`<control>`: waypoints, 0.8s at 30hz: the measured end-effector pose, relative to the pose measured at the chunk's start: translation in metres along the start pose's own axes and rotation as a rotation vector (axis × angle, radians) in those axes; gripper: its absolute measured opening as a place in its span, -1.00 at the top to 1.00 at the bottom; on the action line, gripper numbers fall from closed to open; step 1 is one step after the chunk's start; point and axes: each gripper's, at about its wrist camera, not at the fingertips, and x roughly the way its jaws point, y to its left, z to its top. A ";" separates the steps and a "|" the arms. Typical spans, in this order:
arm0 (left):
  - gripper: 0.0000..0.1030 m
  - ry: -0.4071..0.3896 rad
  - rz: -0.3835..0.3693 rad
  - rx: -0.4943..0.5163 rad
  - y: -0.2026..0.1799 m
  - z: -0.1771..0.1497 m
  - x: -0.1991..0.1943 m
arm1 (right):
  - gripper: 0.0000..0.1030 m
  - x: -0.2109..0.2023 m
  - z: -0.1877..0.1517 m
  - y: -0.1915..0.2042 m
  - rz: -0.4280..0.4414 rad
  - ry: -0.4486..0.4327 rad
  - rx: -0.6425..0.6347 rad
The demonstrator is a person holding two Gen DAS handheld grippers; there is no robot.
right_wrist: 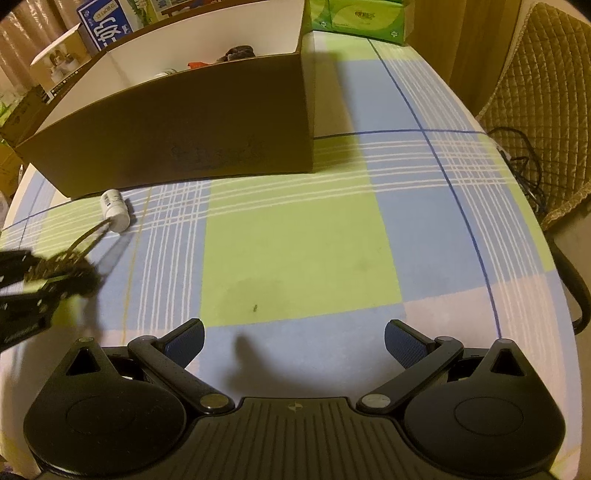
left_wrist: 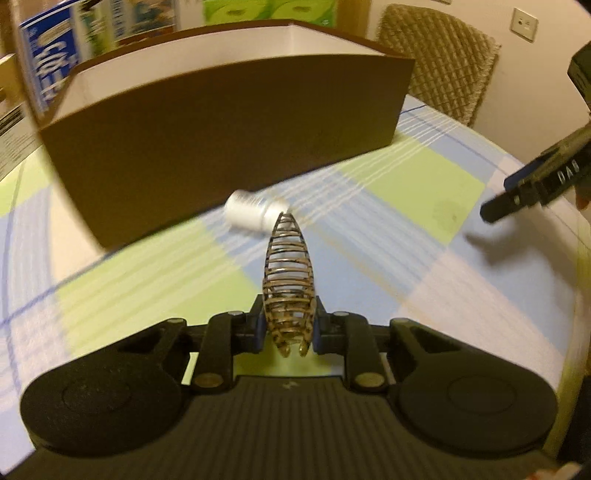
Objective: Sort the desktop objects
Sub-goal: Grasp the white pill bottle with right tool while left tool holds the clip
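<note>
My left gripper (left_wrist: 289,325) is shut on a tortoiseshell hair claw clip (left_wrist: 289,280), held above the checked tablecloth with its tip pointing forward. Just past the tip, a small white bottle (left_wrist: 251,213) lies on its side on the cloth, close to the front wall of a brown cardboard box (left_wrist: 221,140). In the right wrist view the bottle (right_wrist: 115,209) lies at the left by the box (right_wrist: 184,125), with the left gripper (right_wrist: 40,284) and clip (right_wrist: 79,245) near it. My right gripper (right_wrist: 293,343) is open and empty over the cloth; it also shows at the right of the left wrist view (left_wrist: 509,195).
The box has white inner walls and holds a few items (right_wrist: 236,51). Green tissue packs (right_wrist: 354,18) and a blue carton (right_wrist: 103,26) stand behind it. A quilted chair (right_wrist: 546,110) with cables (right_wrist: 524,162) stands beyond the table's right edge.
</note>
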 end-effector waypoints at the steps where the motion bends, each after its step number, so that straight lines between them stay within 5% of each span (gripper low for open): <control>1: 0.64 0.005 0.012 -0.014 0.003 -0.007 -0.007 | -0.96 0.001 0.000 0.001 0.007 -0.002 -0.003; 4: 0.64 0.009 0.036 -0.058 0.013 -0.020 -0.022 | -0.96 0.002 0.000 0.007 0.041 -0.011 -0.023; 13: 0.64 -0.016 0.272 -0.296 0.059 -0.036 -0.038 | -0.96 0.007 0.007 0.065 0.227 -0.117 -0.198; 24: 0.56 -0.077 0.279 -0.388 0.071 -0.034 -0.042 | -0.81 0.039 0.025 0.122 0.276 -0.177 -0.393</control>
